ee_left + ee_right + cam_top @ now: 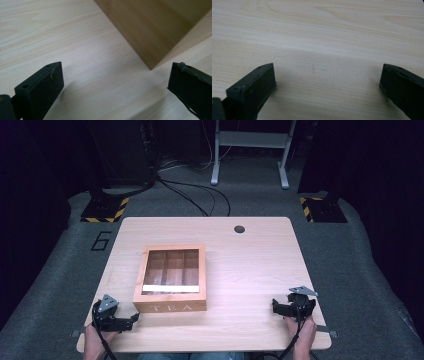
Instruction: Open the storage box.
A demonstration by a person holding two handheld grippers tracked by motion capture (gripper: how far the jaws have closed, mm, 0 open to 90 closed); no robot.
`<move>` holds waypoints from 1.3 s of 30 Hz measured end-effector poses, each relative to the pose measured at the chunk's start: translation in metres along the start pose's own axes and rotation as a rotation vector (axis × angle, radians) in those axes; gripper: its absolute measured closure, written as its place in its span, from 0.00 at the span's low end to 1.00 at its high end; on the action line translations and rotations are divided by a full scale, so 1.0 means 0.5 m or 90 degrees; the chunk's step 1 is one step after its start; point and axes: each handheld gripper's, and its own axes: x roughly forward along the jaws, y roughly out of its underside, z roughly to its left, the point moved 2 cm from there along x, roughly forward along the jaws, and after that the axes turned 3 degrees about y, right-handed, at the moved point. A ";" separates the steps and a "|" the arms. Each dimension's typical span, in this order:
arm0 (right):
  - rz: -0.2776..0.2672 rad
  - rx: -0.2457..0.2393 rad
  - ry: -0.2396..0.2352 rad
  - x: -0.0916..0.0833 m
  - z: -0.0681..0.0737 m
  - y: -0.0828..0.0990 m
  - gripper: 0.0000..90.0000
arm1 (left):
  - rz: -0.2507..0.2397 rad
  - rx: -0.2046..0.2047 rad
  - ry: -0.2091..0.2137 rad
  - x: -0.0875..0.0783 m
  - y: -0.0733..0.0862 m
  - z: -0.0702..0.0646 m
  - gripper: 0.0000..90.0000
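At the bench's [250, 265] near edge both claws, left [134, 318] and right [275, 306], rested agape and empty; the tea box [170, 307] likely awaited opening.

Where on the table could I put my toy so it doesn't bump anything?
The biggest bare patch is the right half of the table, between the tea box and the right gripper. There is also a bare strip behind the box, near the round hole. It is tight at the front left, where the left gripper sits close to the box.

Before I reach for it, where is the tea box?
In the high view, the tea box sits left of the table's centre, nearest the left gripper.
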 end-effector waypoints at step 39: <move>-0.001 -0.002 0.000 0.000 -0.001 0.000 0.00 | -0.150 0.013 0.110 -0.025 -0.048 -0.047 0.34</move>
